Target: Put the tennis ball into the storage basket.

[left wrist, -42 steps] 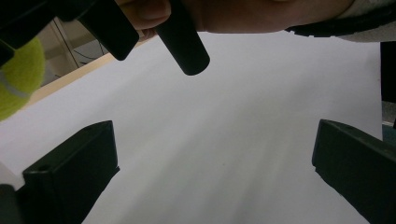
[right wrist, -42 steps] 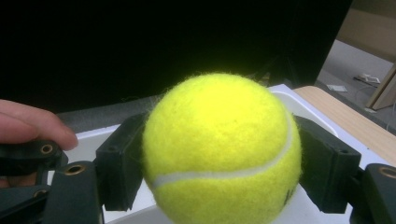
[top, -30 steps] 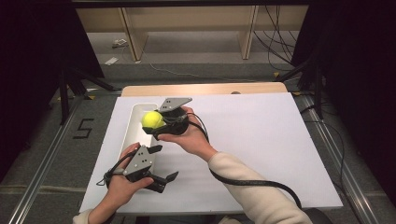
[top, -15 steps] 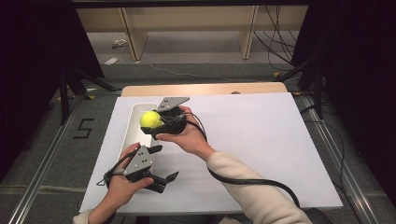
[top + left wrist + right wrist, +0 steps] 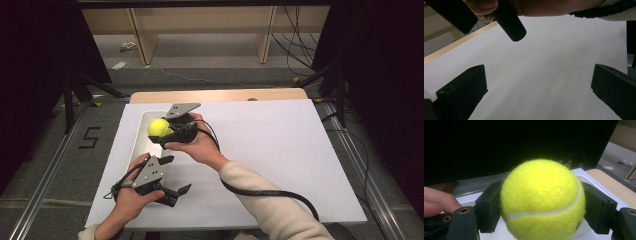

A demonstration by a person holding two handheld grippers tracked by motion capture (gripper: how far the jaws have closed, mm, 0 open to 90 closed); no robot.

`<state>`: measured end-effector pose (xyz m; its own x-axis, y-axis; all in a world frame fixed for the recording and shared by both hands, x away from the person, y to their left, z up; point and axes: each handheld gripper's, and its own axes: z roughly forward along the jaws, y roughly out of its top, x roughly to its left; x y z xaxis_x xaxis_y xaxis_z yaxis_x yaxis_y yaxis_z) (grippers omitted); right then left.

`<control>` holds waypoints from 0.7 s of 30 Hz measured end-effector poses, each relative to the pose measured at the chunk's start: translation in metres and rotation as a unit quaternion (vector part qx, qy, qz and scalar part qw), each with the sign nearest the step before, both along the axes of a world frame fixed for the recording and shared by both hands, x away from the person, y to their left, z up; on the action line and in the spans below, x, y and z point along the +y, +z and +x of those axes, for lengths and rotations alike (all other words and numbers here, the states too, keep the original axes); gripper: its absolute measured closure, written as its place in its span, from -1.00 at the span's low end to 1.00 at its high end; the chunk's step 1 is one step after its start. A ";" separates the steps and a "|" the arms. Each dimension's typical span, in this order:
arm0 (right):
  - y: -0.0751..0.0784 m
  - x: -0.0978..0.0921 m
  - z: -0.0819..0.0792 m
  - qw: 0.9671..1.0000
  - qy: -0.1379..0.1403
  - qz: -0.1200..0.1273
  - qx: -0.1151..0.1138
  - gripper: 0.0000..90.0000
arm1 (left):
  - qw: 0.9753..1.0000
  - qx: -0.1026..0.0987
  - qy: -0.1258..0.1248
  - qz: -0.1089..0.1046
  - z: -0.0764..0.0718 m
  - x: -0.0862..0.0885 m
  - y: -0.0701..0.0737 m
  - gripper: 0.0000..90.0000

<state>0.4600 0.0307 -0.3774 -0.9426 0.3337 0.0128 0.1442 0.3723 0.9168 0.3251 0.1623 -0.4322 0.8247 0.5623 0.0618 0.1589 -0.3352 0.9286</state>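
High view showed the right gripper (image 5: 161, 131) with fingers clamped on the ball (image 5: 158, 127) above the tray (image 5: 141, 131) — release remained; the left gripper (image 5: 170, 176) idled, fingers apart.

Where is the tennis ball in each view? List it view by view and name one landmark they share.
High view: the tennis ball sits left of centre, clamped in the right hand-held gripper above the white tray.
Right gripper view: the ball is central, between the two black jaws.
Left gripper view: no ball here; open jaws over the white board.
Shared landmark: the white board.
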 end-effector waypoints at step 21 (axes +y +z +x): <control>0.001 0.007 0.002 1.000 0.007 -0.004 0.003 -0.41 | 1.000 0.001 -0.001 0.001 0.000 0.000 0.000 -1.00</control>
<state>0.4621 0.0379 -0.3765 -0.9469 0.3212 0.0160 0.1447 0.3811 0.9132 0.3251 0.1622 -0.4324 0.8262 0.5601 0.0617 0.1593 -0.3371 0.9279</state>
